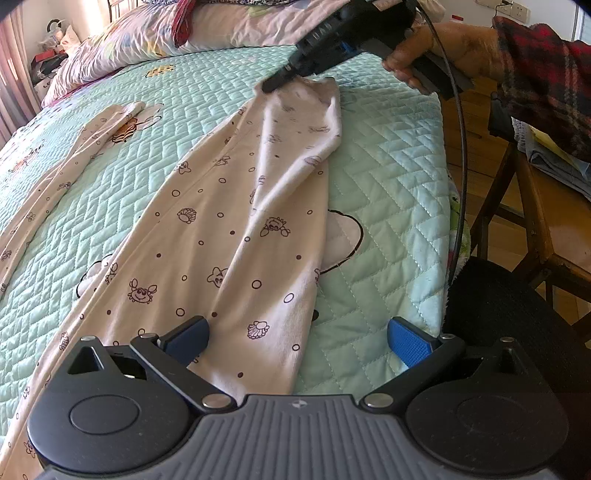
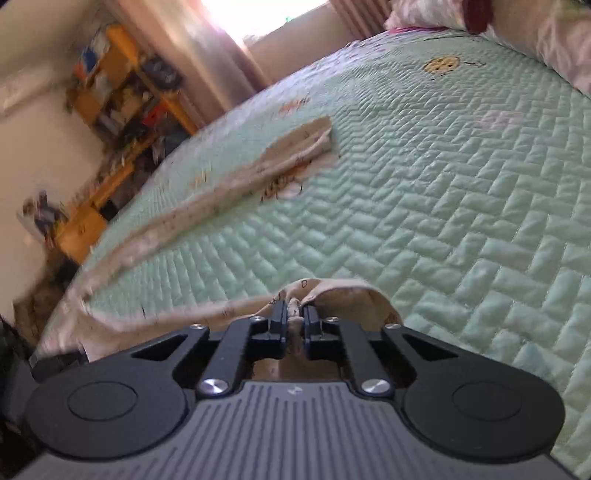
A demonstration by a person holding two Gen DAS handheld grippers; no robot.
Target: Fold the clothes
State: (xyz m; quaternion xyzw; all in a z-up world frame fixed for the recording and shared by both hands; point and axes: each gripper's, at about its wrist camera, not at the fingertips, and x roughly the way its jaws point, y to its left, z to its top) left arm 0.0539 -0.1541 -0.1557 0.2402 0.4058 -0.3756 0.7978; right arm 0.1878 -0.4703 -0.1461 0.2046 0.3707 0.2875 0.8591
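left gripper point(image 1: 299, 341) gapes over pyjama trousers point(image 1: 236, 236), right gripper point(image 2: 295, 314) clamped on cuff point(image 1: 317, 86) at 12 o'clock; thin bite, may slip mid-fold.

We see a big bed point(image 1: 388, 155) with a soft green quilt. At its far end lies a pink bedcover with pictures point(image 1: 229, 26). Bright sun comes through a window point(image 2: 251, 14) with pink curtains point(image 2: 207, 55). Near the window stands a yellow shelf point(image 2: 122, 85) full of things, next to a pale wall point(image 2: 33, 147). Beside the bed we see a brown wooden floor point(image 1: 476, 136) and a wooden chair point(image 1: 535, 221).
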